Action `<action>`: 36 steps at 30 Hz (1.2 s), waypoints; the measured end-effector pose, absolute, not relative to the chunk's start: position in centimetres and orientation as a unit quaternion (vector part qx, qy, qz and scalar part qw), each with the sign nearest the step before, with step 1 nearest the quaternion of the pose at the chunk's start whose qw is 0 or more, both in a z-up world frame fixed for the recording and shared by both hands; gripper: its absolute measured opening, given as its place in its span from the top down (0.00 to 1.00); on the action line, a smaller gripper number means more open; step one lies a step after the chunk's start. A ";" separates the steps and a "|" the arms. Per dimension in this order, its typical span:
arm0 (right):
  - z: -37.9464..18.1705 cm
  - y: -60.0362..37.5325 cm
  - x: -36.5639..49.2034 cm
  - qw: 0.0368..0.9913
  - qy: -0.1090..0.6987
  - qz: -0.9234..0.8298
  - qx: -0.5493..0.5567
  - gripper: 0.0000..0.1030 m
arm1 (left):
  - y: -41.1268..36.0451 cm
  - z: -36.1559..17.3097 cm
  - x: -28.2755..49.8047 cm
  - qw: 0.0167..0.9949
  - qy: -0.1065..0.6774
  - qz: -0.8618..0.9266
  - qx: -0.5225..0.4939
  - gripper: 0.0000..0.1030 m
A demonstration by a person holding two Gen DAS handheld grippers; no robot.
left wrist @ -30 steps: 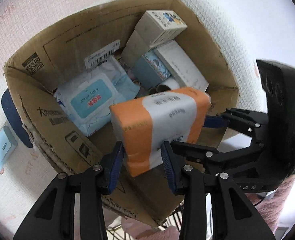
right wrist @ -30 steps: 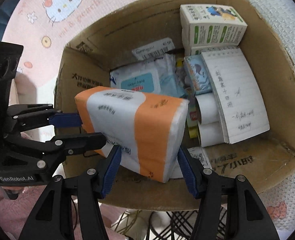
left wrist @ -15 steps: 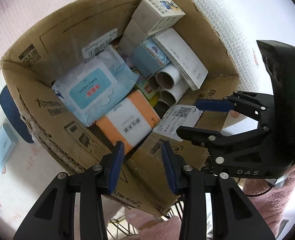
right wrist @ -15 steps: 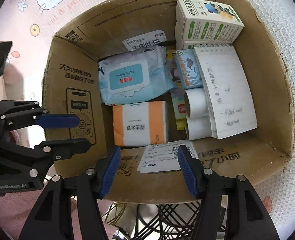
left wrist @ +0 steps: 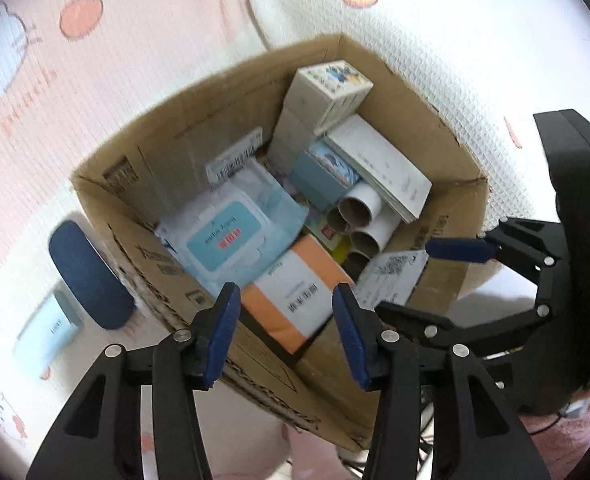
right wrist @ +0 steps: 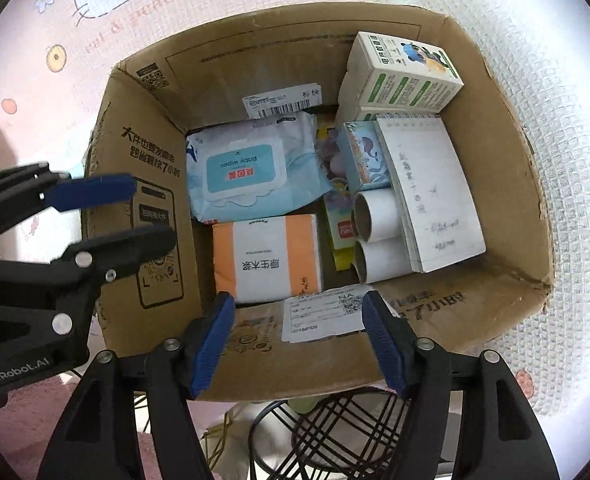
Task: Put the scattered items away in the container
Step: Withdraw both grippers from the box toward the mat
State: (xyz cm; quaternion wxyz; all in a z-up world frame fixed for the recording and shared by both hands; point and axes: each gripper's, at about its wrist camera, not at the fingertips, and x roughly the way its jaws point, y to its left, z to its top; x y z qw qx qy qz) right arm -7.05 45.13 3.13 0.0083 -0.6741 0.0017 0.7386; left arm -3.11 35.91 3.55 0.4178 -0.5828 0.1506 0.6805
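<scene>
The cardboard box (right wrist: 151, 208) stands open on a pink mat. Inside lie an orange-and-white tissue pack (right wrist: 267, 258), a blue baby wipes pack (right wrist: 247, 170), white rolls (right wrist: 379, 216), a notepad (right wrist: 431, 196) and small cartons (right wrist: 405, 74). The tissue pack also shows in the left wrist view (left wrist: 295, 296), in the box (left wrist: 143, 248). My left gripper (left wrist: 287, 332) is open and empty above the box's near left corner. My right gripper (right wrist: 299, 340) is open and empty above the box's near wall.
A dark blue case (left wrist: 89, 276) and a light blue flat item (left wrist: 47, 332) lie on the mat left of the box. A black wire stand (right wrist: 335, 432) sits below the box's near side. A white textured blanket (left wrist: 455, 60) lies to the right.
A second ago both grippers held the tissue pack over the box. They let go; it now lies inside. Both grippers have pulled back and up, and both views show more of the mat.
</scene>
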 end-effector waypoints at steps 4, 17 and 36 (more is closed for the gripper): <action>4.6 44.0 -6.1 0.047 -0.014 0.772 -0.634 0.38 | 35.0 5.3 -2.9 0.432 0.150 0.718 -0.526 0.48; 4.8 39.2 -3.8 0.106 0.017 0.833 -0.544 0.31 | 26.9 4.1 -3.4 0.415 0.044 0.812 -0.408 0.40; 5.9 27.3 -1.8 0.026 -0.057 0.941 -0.333 0.26 | 9.0 -1.2 -5.1 0.292 -0.041 0.874 -0.387 0.33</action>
